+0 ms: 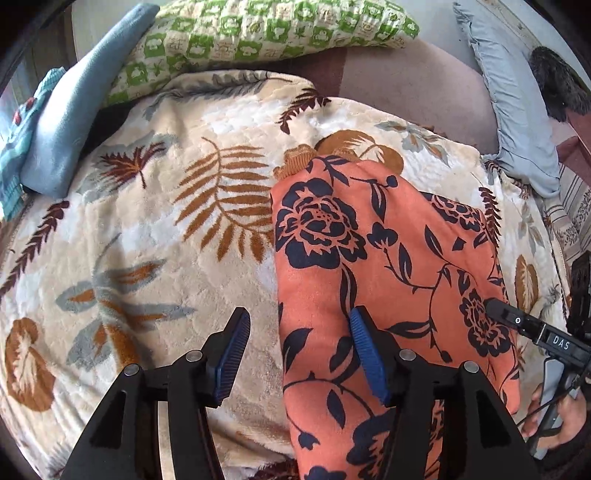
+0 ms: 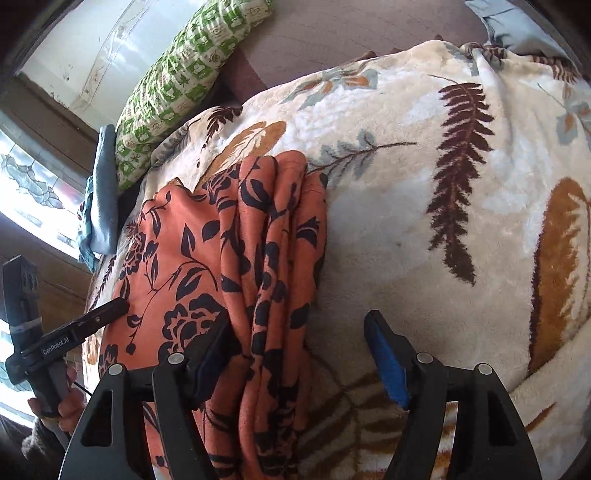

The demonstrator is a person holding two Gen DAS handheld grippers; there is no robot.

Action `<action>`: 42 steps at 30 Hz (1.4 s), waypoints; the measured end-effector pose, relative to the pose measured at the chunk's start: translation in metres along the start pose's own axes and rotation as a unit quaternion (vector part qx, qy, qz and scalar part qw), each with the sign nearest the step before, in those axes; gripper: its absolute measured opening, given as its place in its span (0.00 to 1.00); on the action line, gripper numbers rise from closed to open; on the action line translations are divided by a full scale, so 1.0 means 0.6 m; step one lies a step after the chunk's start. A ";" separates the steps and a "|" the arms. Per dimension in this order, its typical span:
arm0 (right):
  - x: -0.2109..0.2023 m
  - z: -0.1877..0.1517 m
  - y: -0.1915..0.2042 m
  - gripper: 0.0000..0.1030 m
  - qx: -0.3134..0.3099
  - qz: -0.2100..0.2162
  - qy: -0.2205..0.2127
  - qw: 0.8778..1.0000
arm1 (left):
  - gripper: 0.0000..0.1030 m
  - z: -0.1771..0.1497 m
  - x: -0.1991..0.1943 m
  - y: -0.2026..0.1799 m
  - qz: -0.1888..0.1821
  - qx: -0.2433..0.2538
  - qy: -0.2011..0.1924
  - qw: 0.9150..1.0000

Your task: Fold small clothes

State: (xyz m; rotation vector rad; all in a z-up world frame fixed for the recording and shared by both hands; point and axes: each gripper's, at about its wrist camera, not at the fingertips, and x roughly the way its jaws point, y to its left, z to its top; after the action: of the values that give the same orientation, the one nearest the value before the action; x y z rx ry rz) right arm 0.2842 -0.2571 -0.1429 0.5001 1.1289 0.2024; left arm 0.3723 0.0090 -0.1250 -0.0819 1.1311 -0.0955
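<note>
The orange garment [image 1: 388, 266] (dark flowers) lies on the blanket [image 1: 147, 221]; left gripper [image 1: 299, 354] and right gripper [image 2: 306, 354] both stand wide, holding nothing.

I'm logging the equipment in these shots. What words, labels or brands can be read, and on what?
"DAS": white label on the right hand-held gripper, seen from the left wrist camera.
"GenRobot.AI": side of the left hand-held gripper, seen from the right wrist camera.
Green checked pillow: tiny printed motifs, too small to read.

Leaf-print blanket [image 1: 155, 229] — green pillow [image 1: 258, 33], bright window [image 2: 33, 192].
</note>
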 end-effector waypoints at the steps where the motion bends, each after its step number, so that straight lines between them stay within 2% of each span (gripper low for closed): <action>1: -0.010 -0.003 0.006 0.72 0.000 -0.009 -0.003 1.000 | 0.55 -0.008 -0.017 -0.005 0.015 0.011 -0.012 1.000; 3: -0.034 -0.012 0.020 0.72 -0.006 -0.031 -0.002 0.999 | 0.54 -0.027 -0.049 -0.018 0.046 0.033 -0.035 0.998; 5: -0.059 -0.025 0.039 0.72 -0.021 -0.063 0.004 0.998 | 0.55 -0.047 -0.071 -0.031 0.061 0.047 -0.046 0.996; 6: -0.072 -0.035 0.049 0.74 -0.031 -0.081 0.007 0.996 | 0.55 -0.056 -0.080 -0.037 0.064 0.052 -0.049 0.995; 7: -0.084 -0.046 0.059 0.82 -0.040 -0.098 0.010 0.994 | 0.55 -0.067 -0.089 -0.043 0.069 0.057 -0.051 0.995; 9: -0.104 -0.069 0.077 0.90 -0.057 -0.128 0.026 0.990 | 0.55 -0.093 -0.112 -0.058 0.077 0.065 -0.060 0.993; 10: -0.114 -0.084 0.084 0.90 -0.066 -0.140 0.029 0.987 | 0.55 -0.106 -0.125 -0.063 0.080 0.068 -0.066 0.992; 14: -0.163 -0.156 0.109 0.93 -0.103 -0.151 0.013 0.983 | 0.55 -0.165 -0.182 -0.080 0.082 0.071 -0.089 0.990; 15: -0.175 -0.172 0.113 0.98 -0.111 -0.157 0.001 0.981 | 0.55 -0.179 -0.196 -0.084 0.081 0.070 -0.094 0.990; 17: -0.195 -0.199 0.120 1.00 -0.125 -0.170 -0.023 0.977 | 0.55 -0.208 -0.222 -0.091 0.077 0.076 -0.104 0.989; 22: -0.229 -0.236 0.128 1.00 -0.139 -0.174 -0.058 0.973 | 0.56 -0.277 -0.277 -0.100 0.074 0.075 -0.122 0.987; 26: -0.241 -0.256 0.140 1.00 -0.160 -0.180 -0.067 0.968 | 0.56 -0.308 -0.300 -0.090 0.054 0.061 -0.114 0.990; 30: -0.248 -0.269 0.146 1.00 -0.164 -0.176 -0.072 0.968 | 0.56 -0.323 -0.310 -0.070 0.063 0.053 -0.108 0.991; 35: -0.246 -0.279 0.160 1.00 -0.174 -0.188 -0.076 0.964 | 0.58 -0.318 -0.309 -0.049 0.095 0.040 -0.085 0.991; 42: -0.253 -0.282 0.183 1.00 -0.184 -0.201 -0.086 0.958 | 0.58 -0.319 -0.315 -0.047 0.095 0.044 -0.115 0.988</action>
State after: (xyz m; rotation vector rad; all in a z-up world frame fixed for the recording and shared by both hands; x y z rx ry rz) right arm 0.0781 -0.1747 -0.0233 -0.0487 0.9705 0.0101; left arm 0.1183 0.0002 -0.0332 0.0924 0.8974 0.0334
